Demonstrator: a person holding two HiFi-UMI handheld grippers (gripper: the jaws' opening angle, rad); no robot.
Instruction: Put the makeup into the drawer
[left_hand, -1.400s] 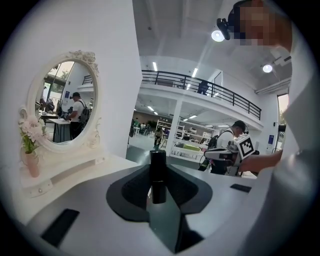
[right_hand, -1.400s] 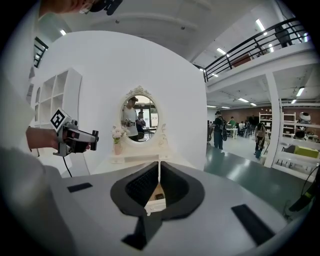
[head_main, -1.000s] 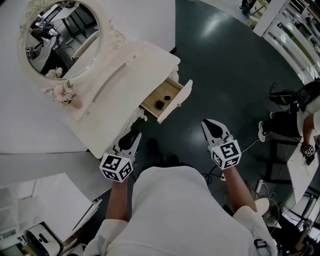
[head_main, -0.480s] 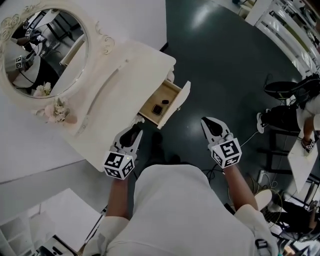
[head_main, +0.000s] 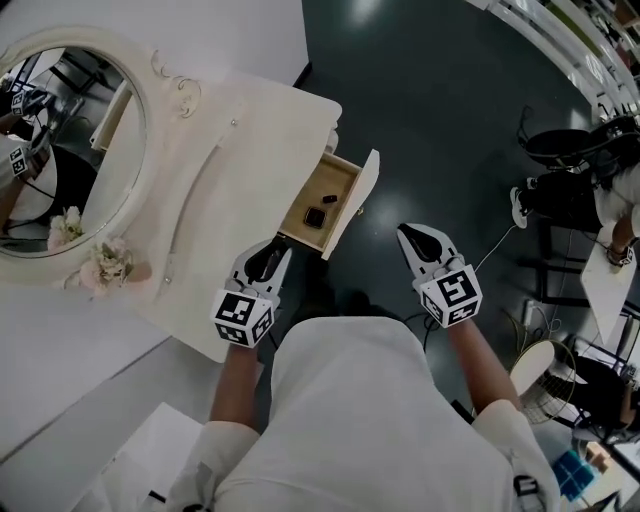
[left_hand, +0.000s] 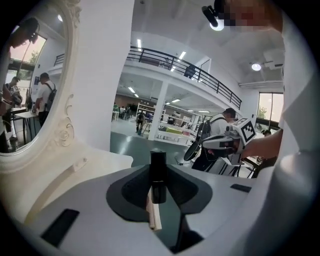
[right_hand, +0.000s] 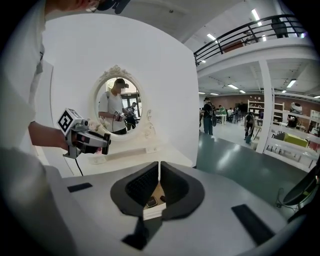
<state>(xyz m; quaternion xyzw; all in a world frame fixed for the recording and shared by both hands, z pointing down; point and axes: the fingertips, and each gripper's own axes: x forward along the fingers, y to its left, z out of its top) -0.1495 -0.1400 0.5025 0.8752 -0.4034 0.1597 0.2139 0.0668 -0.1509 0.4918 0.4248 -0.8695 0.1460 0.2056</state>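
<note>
The black makeup tube (left_hand: 158, 172) stands upright between the jaws of my left gripper (head_main: 265, 262), which is clenched on it from both sides, over the front edge of the cream vanity desk (head_main: 250, 140) and just beside the near corner of the drawer (head_main: 361, 192). That drawer is pulled out over the floor, and I can see a dark square compact (head_main: 314, 217) and a smaller dark piece (head_main: 329, 198) lying apart on its wooden bottom. On the desk's far side I see an oval mirror (head_main: 60, 160) in an ornate frame with a small bunch of pale flowers (head_main: 105, 268) at its foot. The desk backs onto a white wall, and the rest of the room is dark glossy floor (head_main: 430, 100), with a black chair (head_main: 555, 145) well off to the right. My right gripper (head_main: 420, 240) hangs over that floor to the right of the drawer, its jaws pressed together with nothing in them.
</note>
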